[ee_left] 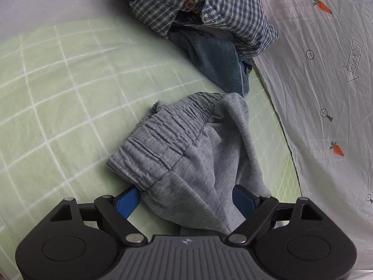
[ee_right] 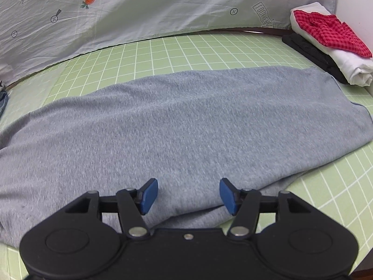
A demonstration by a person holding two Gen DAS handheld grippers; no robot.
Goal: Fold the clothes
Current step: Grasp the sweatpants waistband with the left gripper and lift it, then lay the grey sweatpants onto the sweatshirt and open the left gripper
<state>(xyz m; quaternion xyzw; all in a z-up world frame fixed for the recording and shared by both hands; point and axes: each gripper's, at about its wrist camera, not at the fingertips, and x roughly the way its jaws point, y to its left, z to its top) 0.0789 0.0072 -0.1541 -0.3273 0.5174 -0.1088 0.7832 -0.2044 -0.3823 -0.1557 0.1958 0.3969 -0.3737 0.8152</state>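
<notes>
Right wrist view: green grid sheet (ee_right: 209, 53), carrot-print backdrop (ee_right: 139, 11).

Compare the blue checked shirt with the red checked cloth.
The blue checked shirt lies crumpled on a denim garment; the red checked cloth sits folded on a white bundle. The shirt shows brown buttons; the cloth shows none. Both are checked.

In the left wrist view the gray pants (ee_left: 186, 158) drape over the right pad (ee_left: 242, 198), hiding most of it, and their lower part vanishes behind the gripper body. The plaid shirt (ee_left: 198, 7) is cut by the top edge and covers part of the jeans (ee_left: 219, 65). In the right wrist view, the pants' left end runs off-frame.
</notes>
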